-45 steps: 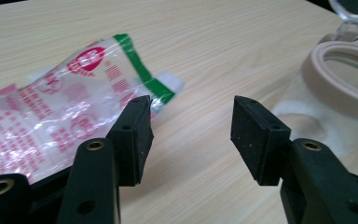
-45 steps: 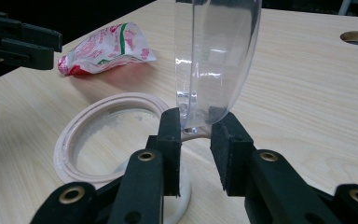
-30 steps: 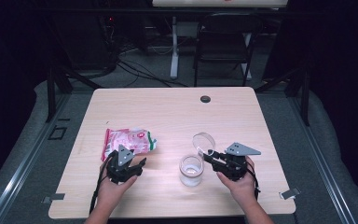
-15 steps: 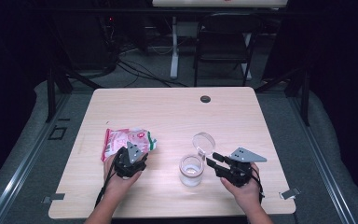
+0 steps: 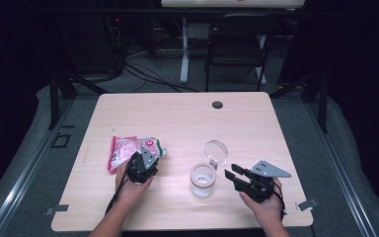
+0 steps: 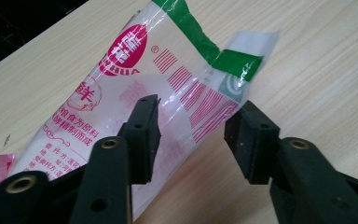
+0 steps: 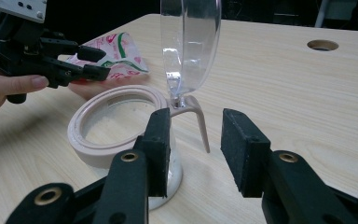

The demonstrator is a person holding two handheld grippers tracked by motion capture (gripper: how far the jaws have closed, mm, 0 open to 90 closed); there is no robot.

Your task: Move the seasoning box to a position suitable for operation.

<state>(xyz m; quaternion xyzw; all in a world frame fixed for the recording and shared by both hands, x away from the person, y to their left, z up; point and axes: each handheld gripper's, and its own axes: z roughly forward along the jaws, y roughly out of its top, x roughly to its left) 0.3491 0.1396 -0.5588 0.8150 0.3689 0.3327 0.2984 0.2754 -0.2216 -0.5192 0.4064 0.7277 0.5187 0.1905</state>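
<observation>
— dark room all round, just a pale wooden table point(image 5: 177, 123) lit in the middle, a folding chair point(image 5: 237, 39) and a tangle of cables point(image 5: 143, 69) on the floor behind it. what's on the table?

— a pink and white snack packet point(image 5: 128, 150) with a green strip, lying flat toward the left, and a clear jar point(image 5: 202, 180) with a beige rim nearer the middle. the jar's round clear lid point(image 5: 215, 151) is flipped up on its hinge and stands upright at the far side of the rim.

— and the person?

— both hands come in from the near edge, one tool in each. the left gripper point(image 5: 145, 160) is down over the near right part of the packet.

— has it got hold of it?

— not that i can see. in the left gripper view the packet point(image 6: 168, 93) lies between the two black jaws, one over its printed face, the other just off its edge over bare wood. they've just been closing in, but there's still a gap and the pads aren't pressing.

— the other one?

— the right gripper point(image 5: 237, 174) sits just right of the jar, aimed at it, with a grey plate on top. in the right gripper view its jaws stand apart, holding nothing; the jar point(image 7: 121, 135) is right ahead, against the left jaw's side, and the thin beige lid clasp point(image 7: 198, 116) hangs in line with the gap. past the jar the left gripper point(image 7: 100, 63) shows by the packet point(image 7: 116, 53).

— anything else?

— a small round hole point(image 5: 217, 104) near the table's far edge.
</observation>
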